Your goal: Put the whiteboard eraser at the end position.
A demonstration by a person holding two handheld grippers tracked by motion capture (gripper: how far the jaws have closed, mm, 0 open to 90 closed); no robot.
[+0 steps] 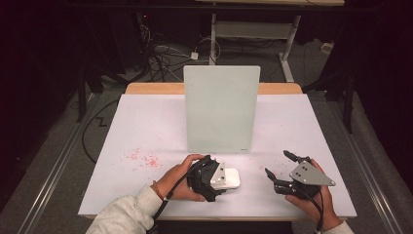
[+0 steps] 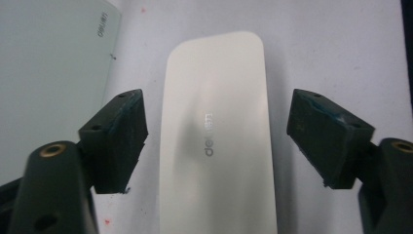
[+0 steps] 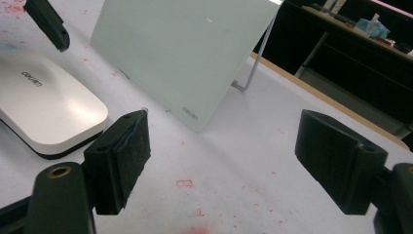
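Your left claw point(image 2: 216, 141) is spread wide around the white eraser point(image 2: 216, 146), pads clear of both long sides, so the grasp is lined up but not yet made. That eraser (smooth, rounded, dark-based) lies flat on the bench point(image 1: 146, 126), near the upright board point(image 1: 221, 109). Your right claw point(image 1: 280, 168) waits open, well right

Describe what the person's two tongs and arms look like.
Both tongs are black, each with two blocky jaws and brass-coloured screw holes. The left tongs and right tongs each carry a grey three-cornered plate and trail a black cable. The left arm wears a light grey sleeve.
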